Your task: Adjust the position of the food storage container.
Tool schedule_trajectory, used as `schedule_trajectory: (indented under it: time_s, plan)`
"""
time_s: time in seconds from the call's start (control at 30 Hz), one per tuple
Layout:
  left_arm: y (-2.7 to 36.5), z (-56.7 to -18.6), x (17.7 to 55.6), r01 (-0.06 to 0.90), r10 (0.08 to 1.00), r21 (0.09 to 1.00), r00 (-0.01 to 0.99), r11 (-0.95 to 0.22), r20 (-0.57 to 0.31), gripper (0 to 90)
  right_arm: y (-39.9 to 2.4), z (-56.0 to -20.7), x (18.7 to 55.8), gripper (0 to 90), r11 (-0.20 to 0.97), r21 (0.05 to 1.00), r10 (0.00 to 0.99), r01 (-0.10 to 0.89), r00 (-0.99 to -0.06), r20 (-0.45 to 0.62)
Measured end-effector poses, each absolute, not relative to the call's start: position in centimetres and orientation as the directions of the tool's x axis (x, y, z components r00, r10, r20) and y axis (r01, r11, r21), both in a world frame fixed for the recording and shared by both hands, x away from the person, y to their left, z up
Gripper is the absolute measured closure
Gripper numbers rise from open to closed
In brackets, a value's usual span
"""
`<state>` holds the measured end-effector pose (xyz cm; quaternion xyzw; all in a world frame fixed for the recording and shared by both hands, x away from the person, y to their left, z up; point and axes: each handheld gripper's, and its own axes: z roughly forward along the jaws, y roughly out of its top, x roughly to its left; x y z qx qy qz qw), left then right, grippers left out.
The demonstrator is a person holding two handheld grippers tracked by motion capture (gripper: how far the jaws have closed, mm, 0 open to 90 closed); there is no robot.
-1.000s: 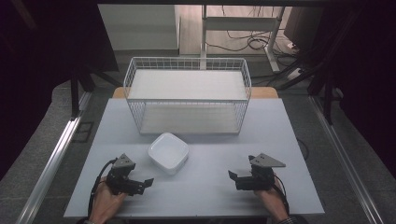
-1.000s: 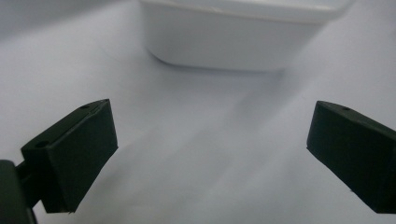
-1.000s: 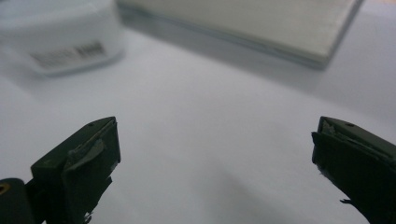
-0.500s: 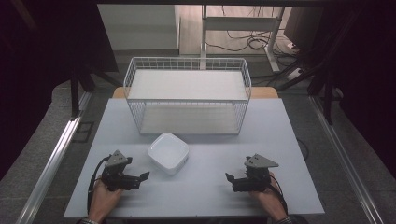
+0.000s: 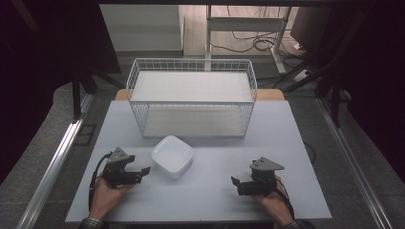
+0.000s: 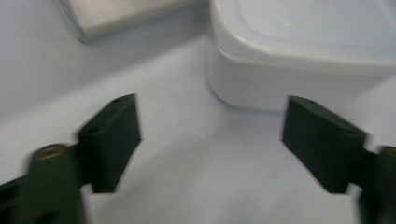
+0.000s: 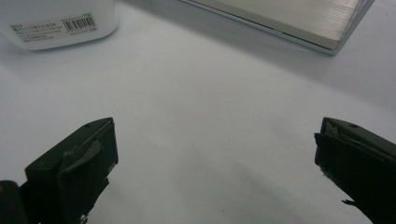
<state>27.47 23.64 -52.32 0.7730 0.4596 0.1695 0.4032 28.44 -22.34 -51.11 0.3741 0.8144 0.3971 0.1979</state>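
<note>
The high view is dim, the worktop (image 5: 210,191) evenly lit amid dark surroundings. The left gripper view looks blurred, perhaps from motion; shadows are soft.

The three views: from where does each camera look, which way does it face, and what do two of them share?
High view: above the person's side, facing forward and down on the pale grey table, white wire basket, both hands, left gripper and right gripper.
Left gripper view: low along its open black jaws, toward the white square plastic container close ahead.
Right gripper view: low along its open jaws, over bare table, the container farther off.
Shared: both gripper views see the container and the basket's metal base.
</note>
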Motion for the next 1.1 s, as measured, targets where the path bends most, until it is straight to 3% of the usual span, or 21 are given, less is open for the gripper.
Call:
schedule_trajectory:
  time_s: [0.13, 0.17, 0.2, 0.23, 0.3, 0.43, 0.97, 1.1]
  plan:
    - [23.9, -52.2, 28.9, 0.569, 0.863, 0.79, 0.494, -0.229, -0.106, 43.5, -22.2, -51.1, 28.6, 0.0, 0.405, 0.788, 0.762, 0.464, -0.648, -0.01]
    - [23.9, -52.2, 29.3, 0.569, 0.867, 0.789, 0.488, -0.233, -0.096, 55.8, -22.2, -51.0, 28.7, 0.0, 0.401, 0.787, 0.76, 0.469, -0.65, 0.001]
    - [23.9, -52.1, 29.8, 0.568, 0.873, 0.79, 0.48, -0.232, -0.089, 55.8, -22.2, -51.0, 28.7, 0.0, 0.401, 0.787, 0.76, 0.469, -0.65, 0.001]
    - [23.9, -52.2, 30.8, 0.569, 0.875, 0.792, 0.474, -0.22, -0.098, 67.6, -22.1, -51.0, 28.7, 0.0, 0.4, 0.787, 0.758, 0.47, -0.653, 0.005]
    - [23.6, -52.2, 31.8, 0.573, 0.872, 0.792, 0.476, -0.212, -0.111, 78.2, -22.0, -50.8, 28.8, 0.0, 0.405, 0.788, 0.755, 0.463, -0.656, -0.002]
    - [22.7, -52.8, 33.5, 0.581, 0.862, 0.781, 0.494, -0.23, -0.115, 89.8, -21.9, -50.7, 28.8, 0.0, 0.41, 0.786, 0.748, 0.463, -0.663, 0.0]
    - [20.9, -52.9, 33.3, 0.614, 0.817, 0.744, 0.552, -0.264, -0.166, 90.0, -21.5, -50.5, 28.8, 0.2, 0.423, 0.768, 0.722, 0.481, -0.691, 0.035]
    - [20.2, -52.7, 32.6, 0.615, 0.802, 0.738, 0.572, -0.278, -0.174, 90.0, -21.5, -50.4, 28.9, 8.9, 0.41, 0.772, 0.722, 0.486, -0.69, 0.051]
